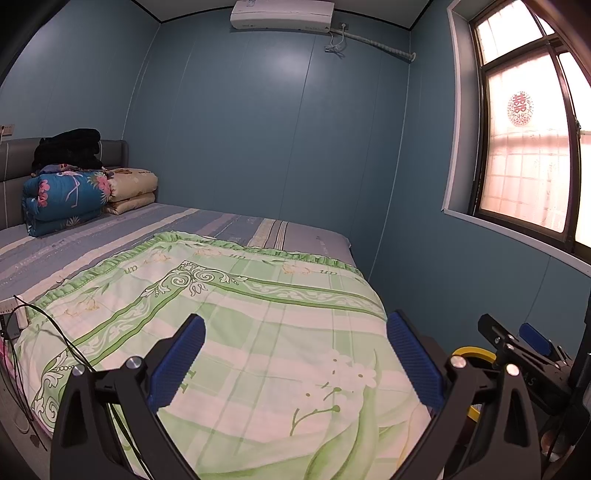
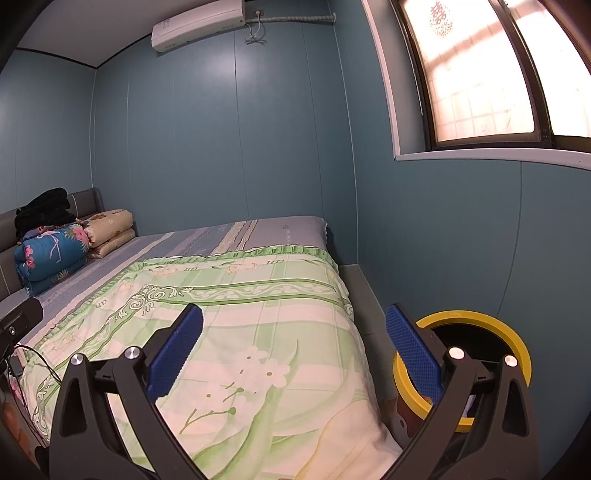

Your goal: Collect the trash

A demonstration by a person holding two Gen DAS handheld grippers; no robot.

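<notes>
Both grippers hang over the bed w/ jaws released, nothing between the pads. The left gripper [image 1: 295,354] faces the green quilt [image 1: 258,332]; the right gripper [image 2: 293,349] does too. No trash piece is visible on the quilt. The yellow-rim bin [image 2: 480,321] stands on the floor beside the bed, at approx. 3 o'clock from the right jaws, its opening up. Right hand is nearer to it; in the left view it shows at 4 o'clock.

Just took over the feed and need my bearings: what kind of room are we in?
A bedroom, by the look of it. A bed with a green floral cover fills most of the view, folded quilts are stacked at its head, and an air conditioner hangs on the blue wall.
</notes>
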